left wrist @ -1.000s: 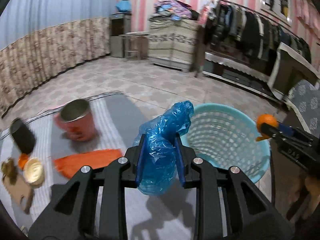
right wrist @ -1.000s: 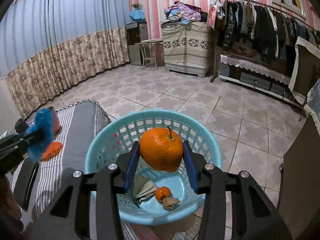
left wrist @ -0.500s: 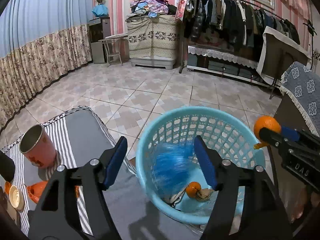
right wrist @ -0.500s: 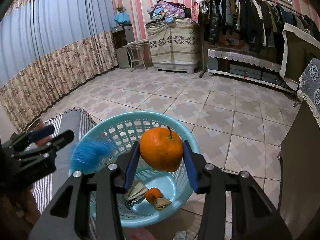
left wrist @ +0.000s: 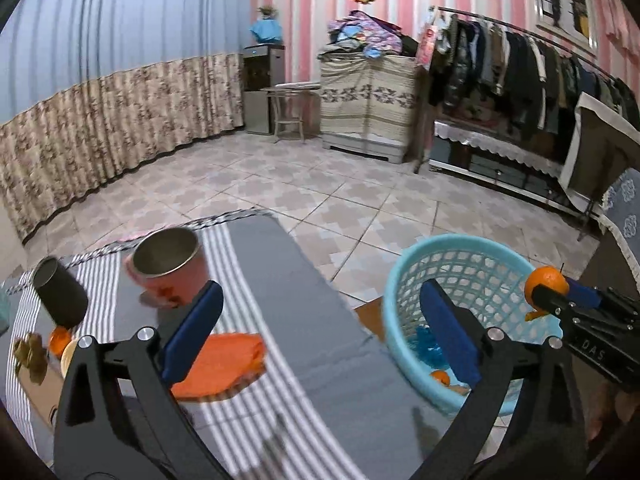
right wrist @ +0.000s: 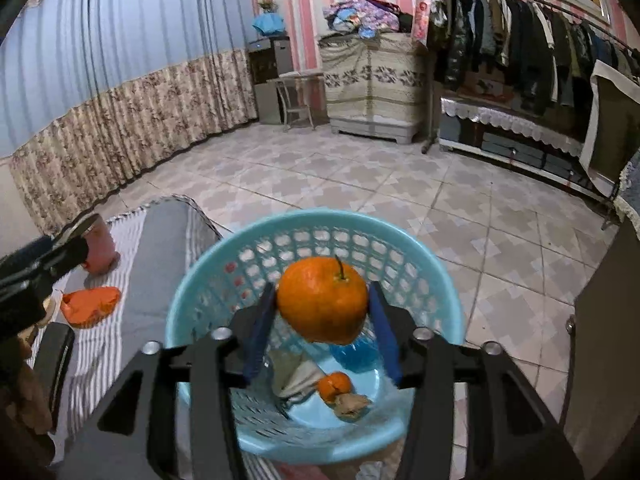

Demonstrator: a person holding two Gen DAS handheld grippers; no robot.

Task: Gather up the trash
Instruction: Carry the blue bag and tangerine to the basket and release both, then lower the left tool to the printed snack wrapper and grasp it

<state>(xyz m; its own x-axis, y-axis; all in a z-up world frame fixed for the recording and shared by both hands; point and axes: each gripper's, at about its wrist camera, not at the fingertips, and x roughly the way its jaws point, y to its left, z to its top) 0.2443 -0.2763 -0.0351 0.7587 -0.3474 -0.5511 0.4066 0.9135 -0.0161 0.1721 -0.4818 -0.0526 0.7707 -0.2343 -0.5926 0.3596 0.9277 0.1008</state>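
At the far left of the striped cloth-covered desk point(left wrist: 304, 360) a dark cup point(left wrist: 60, 296) lies tipped over, with a small orange piece point(left wrist: 60, 338) and a round pale lid point(left wrist: 69, 356) just below it near the left edge; what the brownish lump beside them is cannot be told. Next comes a pink metal cup point(left wrist: 170, 266), leaning, toward the desk's far edge, and in front of it a flat orange wrapper point(left wrist: 218, 364) lying on the cloth just beside the left claw's left pad. The left claw point(left wrist: 320, 332) is spread wide with nothing between its blue pads, hanging over the desk's right edge. Off that edge stands the light blue basket point(right wrist: 200, 280), lower than the desktop; inside it lie a crumpled blue plastic bag point(right wrist: 356, 354), a folded grey-green scrap point(right wrist: 298, 376), a small orange peel piece point(right wrist: 334, 386) and a tan husk point(right wrist: 352, 404) touching it. The right claw point(right wrist: 323, 312) pinches a whole orange point(right wrist: 323, 304) with a short stem, its pads pressed against the fruit's two sides, held directly above the basket's opening and apart from the trash on the bottom
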